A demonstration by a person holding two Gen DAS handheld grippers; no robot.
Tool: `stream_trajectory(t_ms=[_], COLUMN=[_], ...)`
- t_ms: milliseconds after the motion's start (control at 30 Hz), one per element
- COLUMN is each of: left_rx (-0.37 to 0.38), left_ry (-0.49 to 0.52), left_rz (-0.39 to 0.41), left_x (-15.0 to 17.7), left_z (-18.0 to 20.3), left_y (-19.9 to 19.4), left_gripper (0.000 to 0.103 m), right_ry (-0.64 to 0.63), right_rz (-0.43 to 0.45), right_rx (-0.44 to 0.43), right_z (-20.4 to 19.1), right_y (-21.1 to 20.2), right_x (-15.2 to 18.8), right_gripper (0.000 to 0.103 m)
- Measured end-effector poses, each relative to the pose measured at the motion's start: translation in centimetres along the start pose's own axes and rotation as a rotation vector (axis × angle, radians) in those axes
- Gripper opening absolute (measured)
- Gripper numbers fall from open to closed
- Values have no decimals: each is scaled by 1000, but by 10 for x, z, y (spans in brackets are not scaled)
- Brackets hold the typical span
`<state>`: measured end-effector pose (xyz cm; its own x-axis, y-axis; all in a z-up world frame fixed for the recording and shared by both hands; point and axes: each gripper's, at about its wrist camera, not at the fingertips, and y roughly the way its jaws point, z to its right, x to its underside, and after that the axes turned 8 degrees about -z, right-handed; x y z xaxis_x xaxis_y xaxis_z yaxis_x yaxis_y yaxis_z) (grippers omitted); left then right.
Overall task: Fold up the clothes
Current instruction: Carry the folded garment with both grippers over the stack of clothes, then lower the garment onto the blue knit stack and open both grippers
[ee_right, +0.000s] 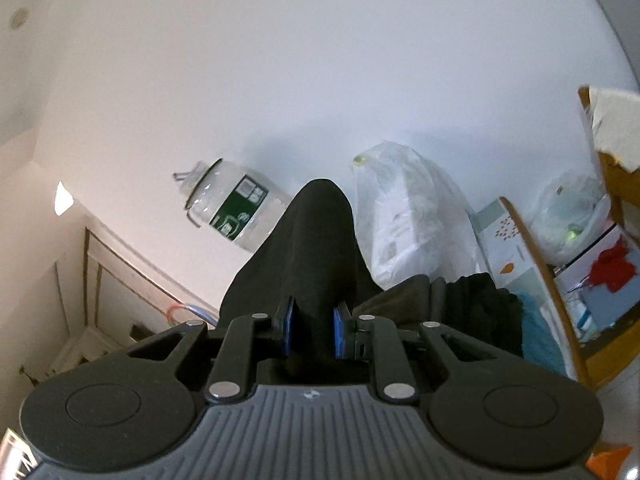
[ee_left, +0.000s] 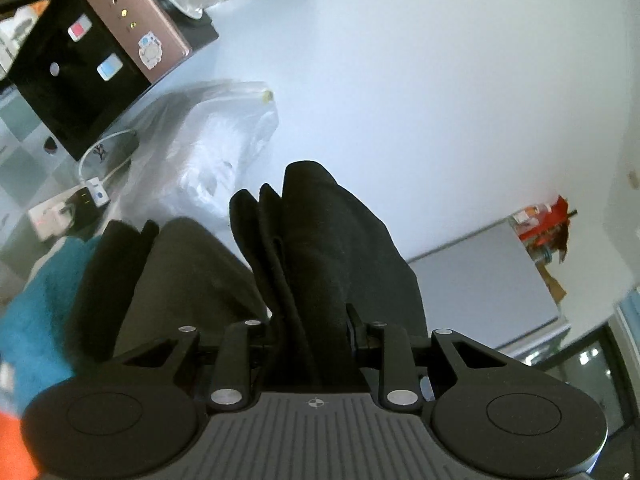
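Observation:
A black garment (ee_left: 320, 240) rises between the fingers of my left gripper (ee_left: 310, 332), which is shut on a bunched fold of it; more of the dark cloth (ee_left: 180, 272) hangs to the left. In the right wrist view my right gripper (ee_right: 314, 332) is shut on another fold of the same black garment (ee_right: 320, 248), pinched between its blue pads (ee_right: 338, 332). The cloth stands up against the white wall. Both grippers are raised and tilted upward.
A teal towel (ee_left: 40, 312) lies at the lower left and shows as teal towel (ee_right: 540, 332) at the right. A white plastic bag (ee_left: 208, 148), a black box (ee_left: 68, 80), a power strip (ee_left: 68, 208) and a large water bottle (ee_right: 236, 208) stand behind.

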<state>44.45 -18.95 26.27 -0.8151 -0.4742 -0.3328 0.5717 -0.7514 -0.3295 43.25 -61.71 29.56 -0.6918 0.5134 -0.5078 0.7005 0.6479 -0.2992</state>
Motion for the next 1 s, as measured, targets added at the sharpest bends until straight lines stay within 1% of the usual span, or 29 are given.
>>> stream_trajectory(t_ms=[67, 167, 200, 300, 367, 467, 567, 667, 700, 733, 767, 800, 833, 967, 1000], left_rx=[-19, -67, -56, 66, 91, 135, 144, 119, 111, 108, 111, 117, 123, 87, 77], left_ry=[-12, -55, -72, -144, -160, -194, -181, -138, -122, -107, -97, -87, -77, -41, -32], left_rz=[-10, -35, -35, -12, 1, 7, 10, 2, 1, 0, -1, -3, -5, -7, -8], left_x=[-9, -17, -17, -13, -9, -3, -5, -14, -16, -17, -17, -17, -18, -12, -11], left_z=[-20, -65, -83, -126, -142, -158, -153, -137, -132, -126, -121, -117, -113, -102, -99], left_y=[17, 42, 47, 54, 57, 60, 58, 57, 56, 54, 51, 49, 46, 32, 28], left_gripper=[31, 32, 34, 35, 35, 35, 37, 46, 55, 68, 74, 83, 88, 92, 94], right_ry=[40, 97, 118, 206, 220, 216, 202, 159, 148, 139, 131, 123, 119, 92, 80], right_rz=[-20, -51, -61, -79, -83, -76, -75, -60, -48, -37, -26, -17, -11, -6, -5], right_rx=[8, 32, 39, -19, -46, -53, -57, -32, -19, -9, 0, 7, 14, 45, 54], right_z=[26, 68, 83, 119, 131, 136, 133, 120, 116, 112, 108, 105, 102, 89, 85], right_y=[24, 56, 66, 80, 86, 92, 92, 85, 80, 76, 71, 65, 61, 42, 38], right_x=[2, 8, 10, 24, 30, 40, 40, 32, 29, 27, 25, 23, 22, 20, 22], right_gripper=[21, 21, 21, 21, 22, 27, 27, 29, 30, 30, 30, 31, 31, 32, 36])
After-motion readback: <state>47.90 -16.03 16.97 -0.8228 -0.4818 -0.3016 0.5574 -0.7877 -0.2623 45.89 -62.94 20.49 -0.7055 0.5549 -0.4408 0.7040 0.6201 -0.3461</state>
